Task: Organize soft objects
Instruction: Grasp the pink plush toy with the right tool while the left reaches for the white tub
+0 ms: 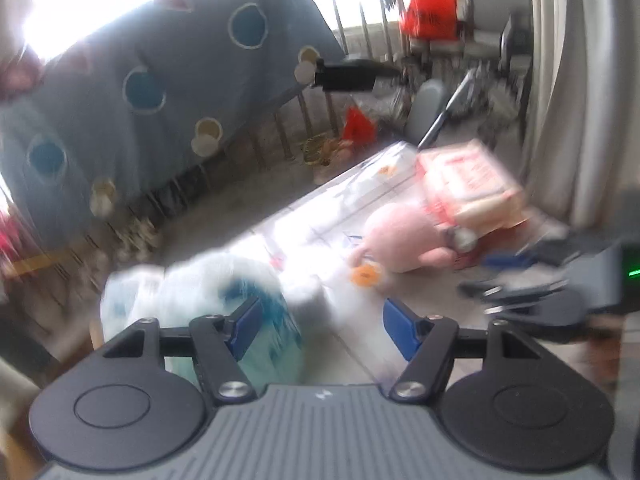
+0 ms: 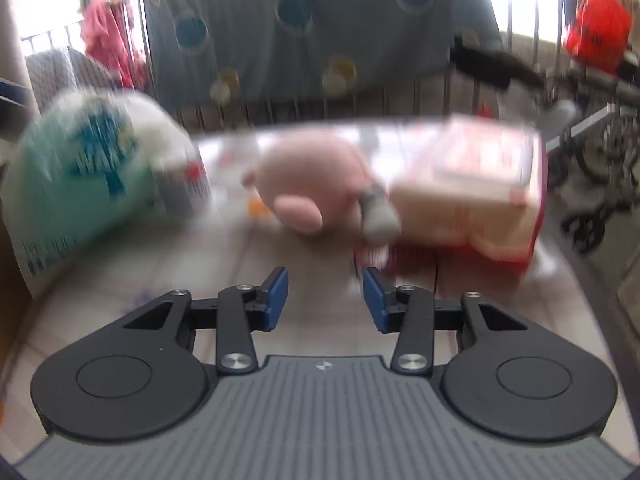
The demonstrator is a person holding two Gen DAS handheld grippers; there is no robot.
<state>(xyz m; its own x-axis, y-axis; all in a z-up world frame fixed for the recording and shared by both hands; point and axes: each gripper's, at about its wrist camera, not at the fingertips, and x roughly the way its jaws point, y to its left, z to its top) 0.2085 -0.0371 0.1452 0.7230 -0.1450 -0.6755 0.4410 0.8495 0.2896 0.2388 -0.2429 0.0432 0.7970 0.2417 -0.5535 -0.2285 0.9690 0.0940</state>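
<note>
A pink plush toy (image 1: 400, 236) (image 2: 312, 176) lies on the pale table (image 2: 160, 264), up against a pink and red carton (image 1: 468, 180) (image 2: 480, 168). A white and teal plastic package (image 1: 192, 292) (image 2: 88, 184) sits at the table's left end. My left gripper (image 1: 324, 328) is right at that package, and its left pad overlaps it. Blur hides whether the pads press on it. My right gripper (image 2: 324, 296) hovers over bare table just short of the plush, pads apart with nothing between them. The right gripper (image 1: 476, 292) also shows at the right of the left wrist view.
A small orange thing (image 1: 364, 276) (image 2: 256, 206) lies beside the plush. Beyond the table a blue-grey spotted cloth (image 1: 140, 80) (image 2: 300, 40) hangs over a railing. A red bag (image 1: 430, 4) (image 2: 596, 32) hangs at the far right. A wheeled frame (image 2: 600, 184) stands right of the table.
</note>
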